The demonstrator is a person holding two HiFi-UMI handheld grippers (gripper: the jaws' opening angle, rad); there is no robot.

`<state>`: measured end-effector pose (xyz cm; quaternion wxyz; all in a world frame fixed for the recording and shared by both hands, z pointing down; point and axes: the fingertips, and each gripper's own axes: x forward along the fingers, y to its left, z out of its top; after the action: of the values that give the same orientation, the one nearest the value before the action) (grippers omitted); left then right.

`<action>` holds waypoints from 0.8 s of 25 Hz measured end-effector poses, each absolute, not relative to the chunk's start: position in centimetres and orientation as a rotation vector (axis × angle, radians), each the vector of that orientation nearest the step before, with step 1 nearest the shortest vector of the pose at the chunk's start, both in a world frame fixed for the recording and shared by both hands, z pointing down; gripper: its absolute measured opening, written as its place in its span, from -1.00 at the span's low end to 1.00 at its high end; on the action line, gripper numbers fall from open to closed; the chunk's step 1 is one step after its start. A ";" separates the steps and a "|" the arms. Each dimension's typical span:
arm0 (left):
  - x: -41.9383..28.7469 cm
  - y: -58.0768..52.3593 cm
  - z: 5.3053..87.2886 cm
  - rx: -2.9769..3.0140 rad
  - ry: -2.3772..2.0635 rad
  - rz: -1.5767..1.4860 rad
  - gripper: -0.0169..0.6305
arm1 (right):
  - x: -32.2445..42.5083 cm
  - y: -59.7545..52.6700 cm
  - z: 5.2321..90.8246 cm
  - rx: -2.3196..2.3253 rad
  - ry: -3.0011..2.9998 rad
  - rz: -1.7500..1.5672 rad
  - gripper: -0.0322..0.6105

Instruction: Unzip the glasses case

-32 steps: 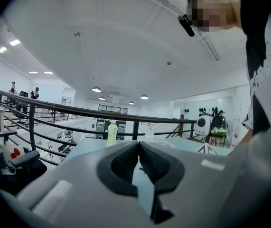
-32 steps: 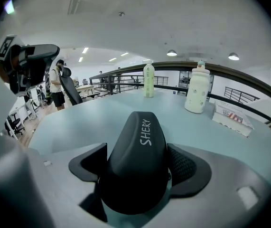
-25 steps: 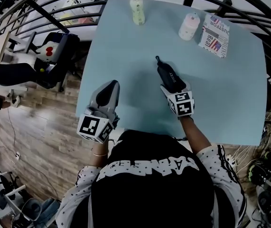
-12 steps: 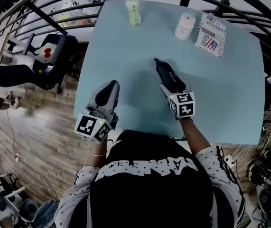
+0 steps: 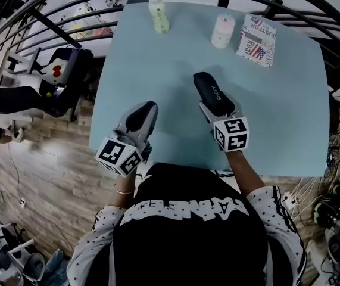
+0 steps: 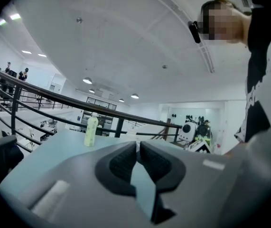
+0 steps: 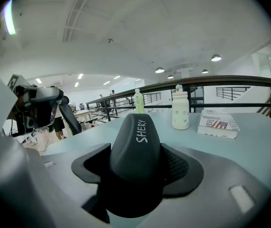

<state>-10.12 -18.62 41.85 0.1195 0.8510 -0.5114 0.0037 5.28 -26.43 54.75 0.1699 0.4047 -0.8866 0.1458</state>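
Note:
The glasses case [image 5: 206, 88] is black and rounded, with white print on its lid. My right gripper [image 5: 217, 107] is shut on its near end and holds it just above the pale blue table [image 5: 277, 100]. In the right gripper view the case [image 7: 137, 137] fills the gap between the dark pads, end-on, and its zip does not show. My left gripper [image 5: 144, 111] hovers over the table's front left part, a hand's width left of the case. Its pads [image 6: 121, 163] meet at the tips with nothing between them.
At the table's far side stand a pale green bottle [image 5: 158, 15], a white bottle [image 5: 222, 31] and a printed box [image 5: 256, 40]. A black railing [image 5: 50, 22] curves round behind. The table's left edge [image 5: 101, 94] drops to a wooden floor.
The right gripper has risen with the case, which now stands off the table. The left gripper has shifted right, further over the table and closer to the case.

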 end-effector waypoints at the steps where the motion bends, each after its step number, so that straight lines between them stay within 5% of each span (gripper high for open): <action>1: -9.6 -18.6 41.9 2.494 -1.481 0.008 -0.95 | 5.5 -26.4 54.2 1.156 -2.535 0.409 0.14; 20: -2.6 -17.7 41.1 2.496 -1.174 -0.100 -0.95 | 8.5 -23.4 47.0 1.191 -2.701 0.292 0.14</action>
<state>-2.56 -17.67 41.07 0.1894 0.8879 -0.4177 -0.0354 8.53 -23.43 47.03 0.0876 0.4001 -0.9070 0.0981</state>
